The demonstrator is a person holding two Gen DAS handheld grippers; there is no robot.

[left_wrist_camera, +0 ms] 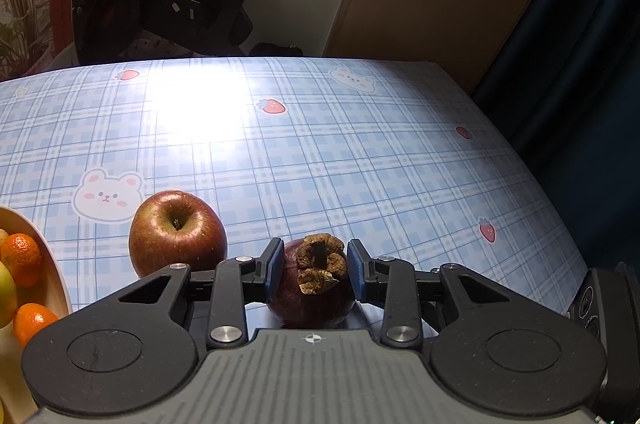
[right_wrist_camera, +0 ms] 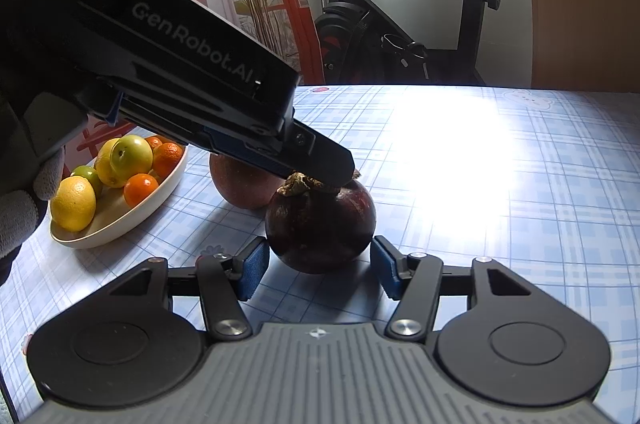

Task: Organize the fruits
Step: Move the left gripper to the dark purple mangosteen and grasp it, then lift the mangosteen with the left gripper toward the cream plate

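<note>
**Operator:** Where was the fruit at that moment, and how did my tongs stand?

**Coach:** The mangosteen [left_wrist_camera: 292,300] stood on the checked table [left_wrist_camera: 360,164], just beside the apple [left_wrist_camera: 178,228] and not far from the bowl [right_wrist_camera: 116,224] of citrus. Your left gripper [left_wrist_camera: 314,264] came from above and was closed on the top of the fruit, with its pads at both sides of the dry calyx [left_wrist_camera: 320,262]. Your right gripper [right_wrist_camera: 318,266] was open. Its pads stood at both sides of the lower part of the fruit, very near, but I saw no contact.

**Operator:** Was this a good grip for lifting?

**Coach:** I think it was a high one. The calyx was dry and could break, and the round skin could slip out. It was better to press on the body under the calyx, lift slowly and straight, and keep the right tongs clear of the fruit. The apple was close, so you needed care not to push it.
</note>
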